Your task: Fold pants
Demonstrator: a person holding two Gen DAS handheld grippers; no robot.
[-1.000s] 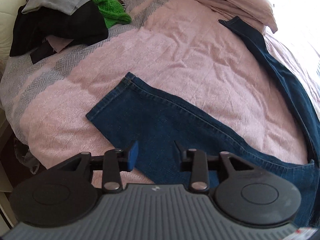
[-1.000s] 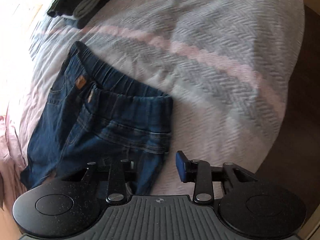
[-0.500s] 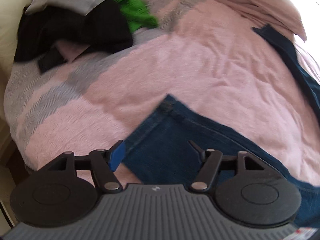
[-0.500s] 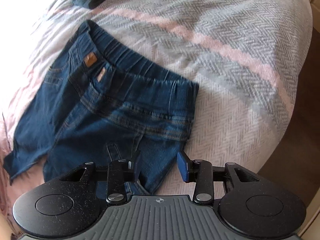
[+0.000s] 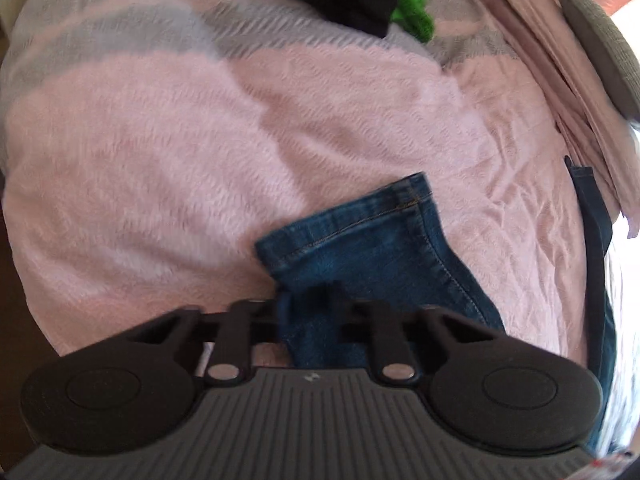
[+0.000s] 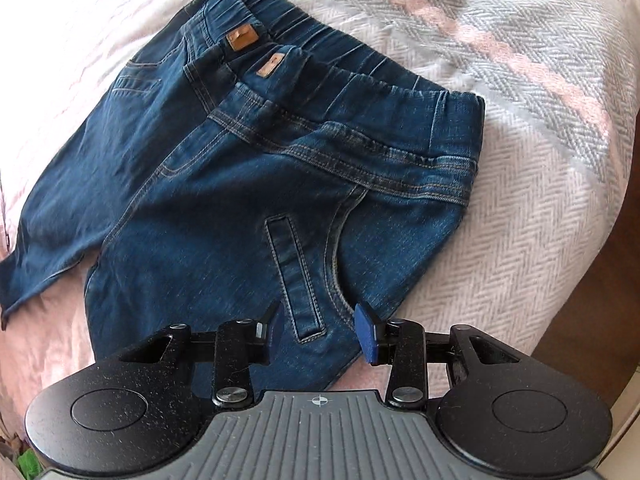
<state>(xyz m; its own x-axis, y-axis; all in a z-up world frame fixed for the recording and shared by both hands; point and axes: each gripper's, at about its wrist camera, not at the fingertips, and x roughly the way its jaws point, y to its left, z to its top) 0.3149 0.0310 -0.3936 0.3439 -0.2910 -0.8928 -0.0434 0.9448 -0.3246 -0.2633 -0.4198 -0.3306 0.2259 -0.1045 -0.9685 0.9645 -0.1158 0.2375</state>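
One pair of jeans (image 6: 248,200), apparently.

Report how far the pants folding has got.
Done: jeans lie on the bed, waistband doubled over. In hand: left tool is shut on one leg's hem; right tool hovers open over the seat. Left: every leg fold.

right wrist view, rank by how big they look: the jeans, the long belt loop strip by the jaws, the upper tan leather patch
1. jeans, largest by far
2. belt loop strip, though its nearness to the camera inflates it
3. upper tan leather patch, smallest, but farther from the camera
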